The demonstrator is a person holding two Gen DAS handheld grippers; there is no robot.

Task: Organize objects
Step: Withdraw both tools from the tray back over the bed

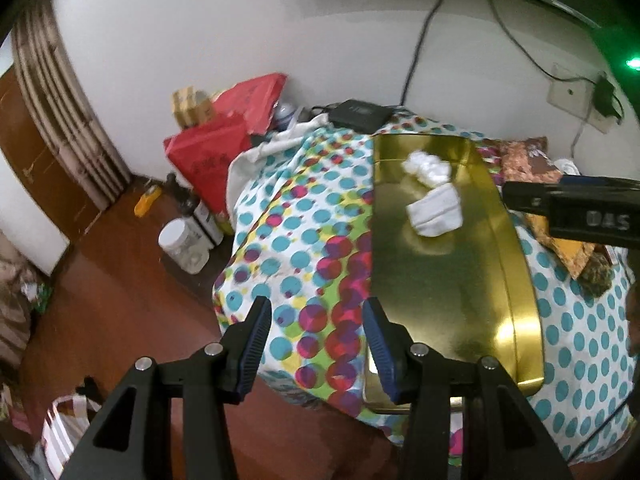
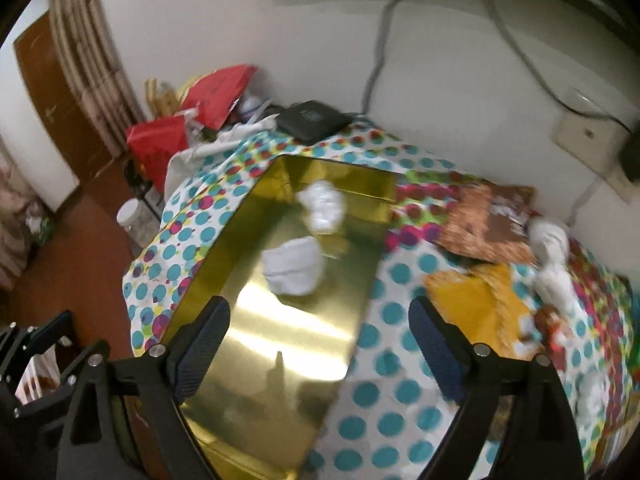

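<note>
Now, both tongs spread and empty, left gripper (image 1: pixel 318 338) and right gripper (image 2: pixel 320 346) should approach those wads (image 2: pixel 554 258) by the table's right edge slowly.

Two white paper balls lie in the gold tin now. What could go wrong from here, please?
1. The gold tin hangs slightly over the table edge near the left tool; a bump might tip it.
2. More white wads lie among snack packets; the open right tool may catch a packet instead.
3. The crumpled paper balls are light and could bounce out.
</note>
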